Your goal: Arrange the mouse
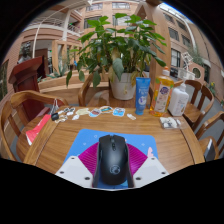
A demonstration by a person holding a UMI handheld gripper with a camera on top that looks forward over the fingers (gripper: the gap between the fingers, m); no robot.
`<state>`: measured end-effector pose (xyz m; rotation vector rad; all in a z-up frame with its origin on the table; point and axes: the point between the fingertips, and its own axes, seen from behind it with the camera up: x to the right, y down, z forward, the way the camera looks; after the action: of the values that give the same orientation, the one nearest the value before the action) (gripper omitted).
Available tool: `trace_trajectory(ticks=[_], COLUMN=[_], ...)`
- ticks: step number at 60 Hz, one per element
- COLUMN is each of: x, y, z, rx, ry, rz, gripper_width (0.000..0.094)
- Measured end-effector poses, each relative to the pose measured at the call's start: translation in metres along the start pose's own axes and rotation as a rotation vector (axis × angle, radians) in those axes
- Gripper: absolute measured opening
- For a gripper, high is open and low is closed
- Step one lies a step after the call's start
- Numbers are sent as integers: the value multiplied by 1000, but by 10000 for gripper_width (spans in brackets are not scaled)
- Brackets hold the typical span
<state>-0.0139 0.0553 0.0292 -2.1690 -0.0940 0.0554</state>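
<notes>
A black computer mouse [112, 160] with a faint logo on its back sits between my gripper's [112, 172] two fingers, its nose pointing away from me. The magenta pads [88, 158] press against both of its sides, so the gripper is shut on it. The mouse is over a blue mouse mat [80, 140] that lies on the round wooden table [60, 132]. I cannot tell whether the mouse rests on the mat or hangs just above it.
At the table's far side stand a large potted plant [122, 62], a blue tube [142, 95], a yellow bottle [163, 93] and a white bottle [180, 98]. Small items and cards [100, 112] lie in the middle. Wooden chairs [14, 120] surround the table.
</notes>
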Motion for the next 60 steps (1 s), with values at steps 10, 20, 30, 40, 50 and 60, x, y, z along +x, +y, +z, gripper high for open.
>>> trace_trajectory(ticks=[10, 20, 30, 40, 50, 60], x=[3, 6, 1, -18, -25, -22], y=[27, 9, -31, -53, -66, -62], z=[16, -14, -91, -180, -262, -327], rx=[-63, -36, 69, 123, 178, 216], ry=[3, 4, 35, 14, 23, 48], rz=[60, 30, -40, -26, -20, -23], gripper_width=[499, 862, 857, 855, 855, 854])
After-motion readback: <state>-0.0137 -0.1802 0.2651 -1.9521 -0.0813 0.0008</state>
